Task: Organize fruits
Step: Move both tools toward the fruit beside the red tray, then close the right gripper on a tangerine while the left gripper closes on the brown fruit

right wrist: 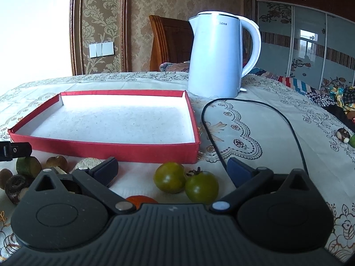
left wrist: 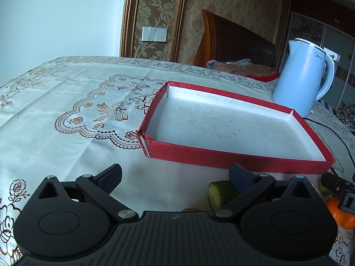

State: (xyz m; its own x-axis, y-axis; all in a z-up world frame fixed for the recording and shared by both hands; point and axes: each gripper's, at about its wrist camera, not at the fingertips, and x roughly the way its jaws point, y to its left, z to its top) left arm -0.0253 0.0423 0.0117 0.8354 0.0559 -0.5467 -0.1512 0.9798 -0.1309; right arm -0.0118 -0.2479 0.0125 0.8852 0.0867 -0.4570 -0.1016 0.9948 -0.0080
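A shallow red box [left wrist: 233,157] [right wrist: 106,149] with a white inside stands empty on the patterned tablecloth. My left gripper [left wrist: 175,176] hovers open just before the box's near wall, and a cut green fruit [left wrist: 218,194] lies by its right finger. An orange [left wrist: 335,210] shows at the right edge. My right gripper [right wrist: 173,170] is open too, with two green tomatoes [right wrist: 169,177] [right wrist: 201,187] lying between its fingers on the cloth. An orange fruit [right wrist: 141,200] peeks out under its body. Several brown and green fruits [right wrist: 28,166] lie at the left.
A pale blue electric kettle [right wrist: 216,55] [left wrist: 301,77] stands behind the box's right corner, and its black cord [right wrist: 255,103] loops over the cloth to the right. Small fruits [right wrist: 344,135] lie near the table's far right edge. A wooden chair [left wrist: 230,40] stands behind the table.
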